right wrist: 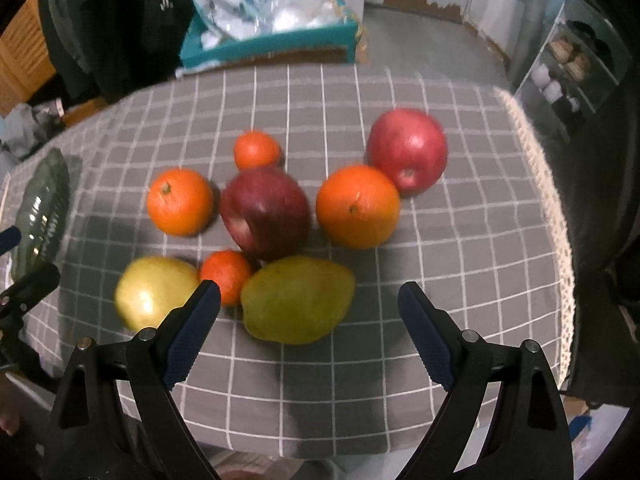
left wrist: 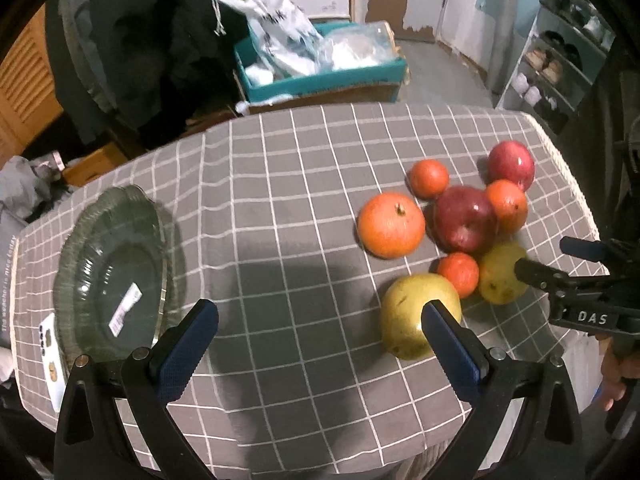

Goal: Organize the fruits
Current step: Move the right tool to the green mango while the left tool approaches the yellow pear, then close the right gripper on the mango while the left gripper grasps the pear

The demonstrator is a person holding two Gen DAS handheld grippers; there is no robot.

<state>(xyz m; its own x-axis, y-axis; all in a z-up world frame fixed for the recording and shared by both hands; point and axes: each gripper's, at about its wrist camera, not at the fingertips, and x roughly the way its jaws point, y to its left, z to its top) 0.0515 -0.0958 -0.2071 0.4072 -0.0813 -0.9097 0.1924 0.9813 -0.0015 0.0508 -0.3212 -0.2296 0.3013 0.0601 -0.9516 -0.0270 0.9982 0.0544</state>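
The fruits lay clustered on the right half of the table: a dark red apple (right wrist: 265,213) at the middle, touching a small tangerine (right wrist: 225,276) in front of it and another small tangerine (right wrist: 256,149) behind it. A large orange (right wrist: 180,201) sat just to its left, a second orange (right wrist: 357,206) just to its right, and a lighter red apple (right wrist: 407,150) touched that orange at the far right. Nearest the cameras lay a green pear (right wrist: 297,299) and a yellow pear (right wrist: 154,291), with the front tangerine between them.

The right gripper (right wrist: 309,310) hovered just above the green pear, its jaws spread wide and holding nothing. The left gripper (left wrist: 320,322) hung over bare cloth near the yellow pear, jaws likewise wide and empty.

A ribbed glass plate (left wrist: 80,240) with a white sticker stood empty at the table's left end, well apart from the fruit, and a white card (left wrist: 54,360) lay beside it. The tablecloth (left wrist: 280,184) was grey with a white grid and a lace trim along the right edge.

Beyond the table, a teal box (left wrist: 320,76) full of plastic bags sat on a cardboard carton on the grey floor. A shoe rack (left wrist: 560,68) stood at the right against pale walls with peeling paint, and a wooden louvred door (left wrist: 24,80) at the left.
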